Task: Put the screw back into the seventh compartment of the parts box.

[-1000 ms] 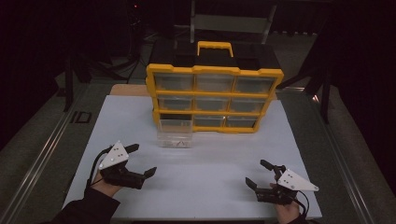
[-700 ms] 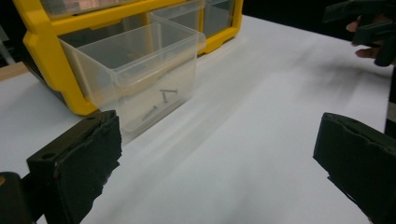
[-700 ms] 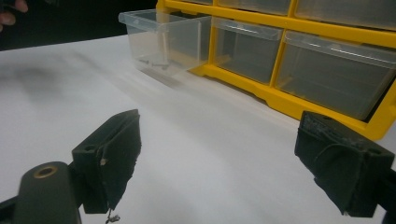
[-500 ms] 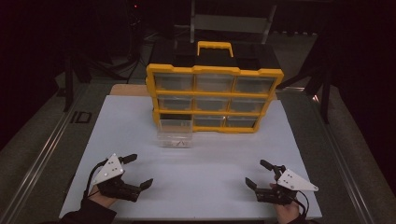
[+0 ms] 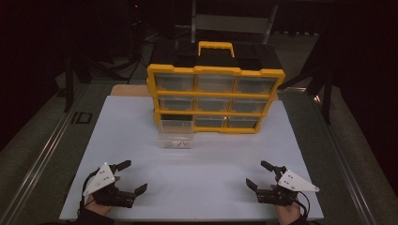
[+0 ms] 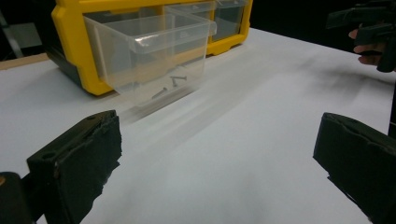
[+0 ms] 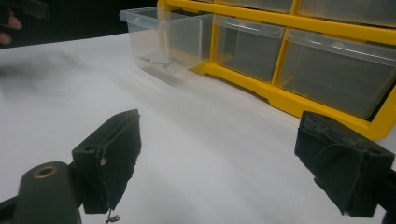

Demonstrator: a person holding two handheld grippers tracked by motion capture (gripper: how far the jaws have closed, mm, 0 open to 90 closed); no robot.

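Observation:
A yellow organizer case (image 5: 216,101) with clear drawers stands upright at the back of the white tabletop (image 5: 202,192). One clear drawer (image 5: 176,136) sits pulled out on the table in front of the case's lower left slot, with a few small screws (image 6: 170,84) inside. My left gripper (image 5: 135,176) rests near the front left edge, open and empty, well short of the drawer (image 6: 154,51). My right gripper (image 5: 256,173) rests near the front right edge, also open and empty. Its view shows the drawer (image 7: 168,37) and the case (image 7: 327,46) ahead.
The case has a yellow carry handle (image 5: 216,47) on top. Dark stands and metal frames surround the table at the back and sides. A wide bare stretch of white tabletop lies between the two grippers and the drawer.
My left gripper has drawn back toward the front edge of the table, still open. The right gripper and the drawer have stayed put.

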